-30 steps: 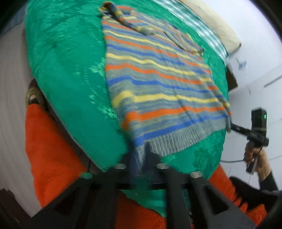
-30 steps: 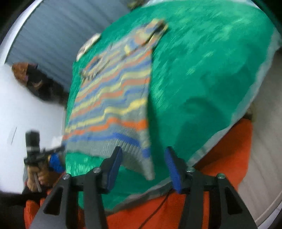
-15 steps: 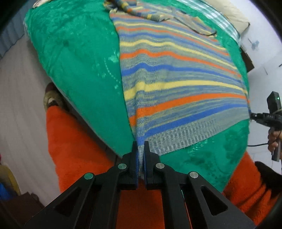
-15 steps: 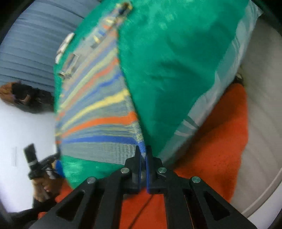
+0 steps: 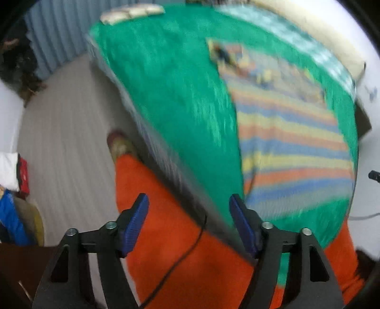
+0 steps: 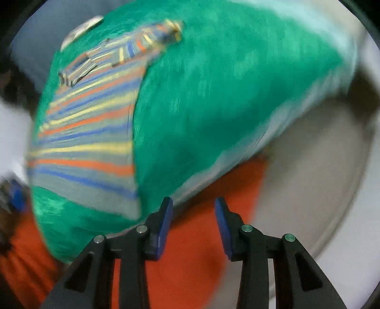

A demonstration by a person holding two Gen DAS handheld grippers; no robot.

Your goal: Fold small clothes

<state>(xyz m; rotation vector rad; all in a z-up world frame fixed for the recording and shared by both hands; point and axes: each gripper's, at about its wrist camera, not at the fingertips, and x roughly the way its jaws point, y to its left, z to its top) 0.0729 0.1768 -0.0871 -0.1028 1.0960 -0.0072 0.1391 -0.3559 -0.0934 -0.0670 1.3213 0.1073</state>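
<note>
A knitted sweater (image 5: 289,142) with grey, blue, orange and yellow stripes lies flat on a green bedspread (image 5: 171,95), its grey hem toward me. The left wrist view is blurred; my left gripper (image 5: 188,221) hangs off the hem's left corner, jaws opening wide with nothing between them. In the right wrist view the same sweater (image 6: 90,133) lies at the left on the bedspread (image 6: 225,83). My right gripper (image 6: 193,221) sits just right of the hem's corner, its jaws opening and empty, over orange cloth.
An orange blanket (image 5: 171,249) with a black cable (image 5: 187,247) across it hangs below the bed edge. Grey floor (image 5: 64,154) lies to the left with a slipper (image 5: 118,145) and a pile of things (image 5: 14,190). A pillow (image 5: 130,13) rests at the bed's far end.
Both grippers were pinched shut on the sweater's hem corners half a second ago; now both have let go, opened and lifted back from the hem, which lies flat on the bedspread.
</note>
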